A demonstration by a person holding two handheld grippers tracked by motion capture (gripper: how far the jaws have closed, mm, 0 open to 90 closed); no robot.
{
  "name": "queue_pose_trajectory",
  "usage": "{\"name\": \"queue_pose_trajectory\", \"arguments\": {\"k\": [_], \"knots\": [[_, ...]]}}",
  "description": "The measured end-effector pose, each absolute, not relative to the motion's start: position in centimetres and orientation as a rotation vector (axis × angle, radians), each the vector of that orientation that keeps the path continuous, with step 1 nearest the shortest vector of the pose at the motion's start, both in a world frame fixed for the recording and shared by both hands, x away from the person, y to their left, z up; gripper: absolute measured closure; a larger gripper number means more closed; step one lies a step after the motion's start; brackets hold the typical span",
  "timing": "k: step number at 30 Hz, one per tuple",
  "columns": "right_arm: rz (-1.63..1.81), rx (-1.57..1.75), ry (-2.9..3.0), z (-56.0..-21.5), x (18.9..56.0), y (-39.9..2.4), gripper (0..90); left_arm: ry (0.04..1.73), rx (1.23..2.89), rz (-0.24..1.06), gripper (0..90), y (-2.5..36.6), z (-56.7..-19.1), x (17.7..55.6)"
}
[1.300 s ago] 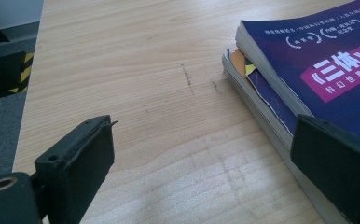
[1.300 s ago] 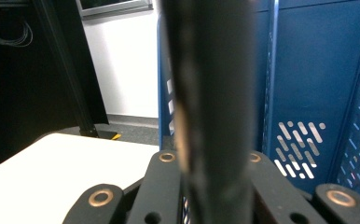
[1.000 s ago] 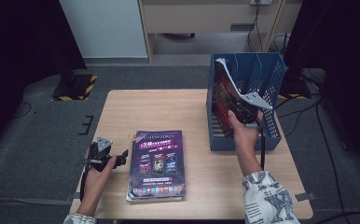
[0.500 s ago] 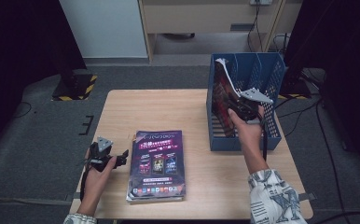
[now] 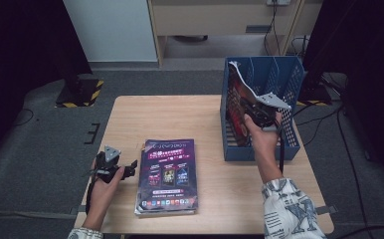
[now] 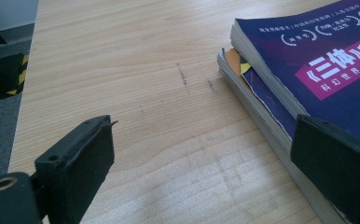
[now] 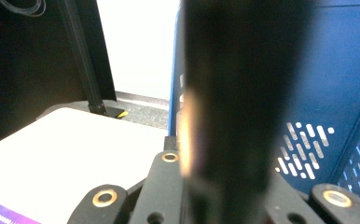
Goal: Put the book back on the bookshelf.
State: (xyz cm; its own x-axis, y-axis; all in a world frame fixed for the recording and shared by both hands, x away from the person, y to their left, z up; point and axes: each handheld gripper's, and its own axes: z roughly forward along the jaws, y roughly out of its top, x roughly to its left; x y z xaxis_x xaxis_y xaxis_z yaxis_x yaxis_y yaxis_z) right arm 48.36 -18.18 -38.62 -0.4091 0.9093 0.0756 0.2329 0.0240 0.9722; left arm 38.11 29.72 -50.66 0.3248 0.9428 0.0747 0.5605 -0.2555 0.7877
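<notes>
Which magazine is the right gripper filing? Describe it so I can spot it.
Look at the blue rack at the table's right end. The magazine leans in its left slot, clamped by the right gripper: dark red cover, unlike the purple stack lying flat.

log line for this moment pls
right gripper: shut on magazine, in blue file rack | left gripper: open, beside magazine stack on table

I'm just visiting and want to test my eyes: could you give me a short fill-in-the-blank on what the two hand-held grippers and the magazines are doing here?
1. The right gripper is shut on a magazine that stands in the ____ file rack.
2. The left gripper has its jaws ____, with nothing between them.
3. The stack of magazines lies flat on the ____ table.

Missing words: blue; open; wooden
</notes>
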Motion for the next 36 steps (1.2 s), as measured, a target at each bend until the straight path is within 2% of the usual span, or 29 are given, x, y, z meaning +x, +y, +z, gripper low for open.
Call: {"name": "queue_pose_trajectory", "arguments": {"k": [19,25,36], "knots": [[1.409,1.224,1.494,-37.7,49.5,-18.2,87.0,1.314,1.928,0.727,5.9,29.6,-50.7,38.2],[1.378,1.211,1.520,-39.5,49.6,-16.8,86.8,1.310,1.931,0.726,5.9,29.6,-50.7,38.2],[1.352,1.181,1.573,-39.5,48.8,-14.6,86.4,1.307,1.932,0.729,5.9,29.6,-50.6,38.1]]}}
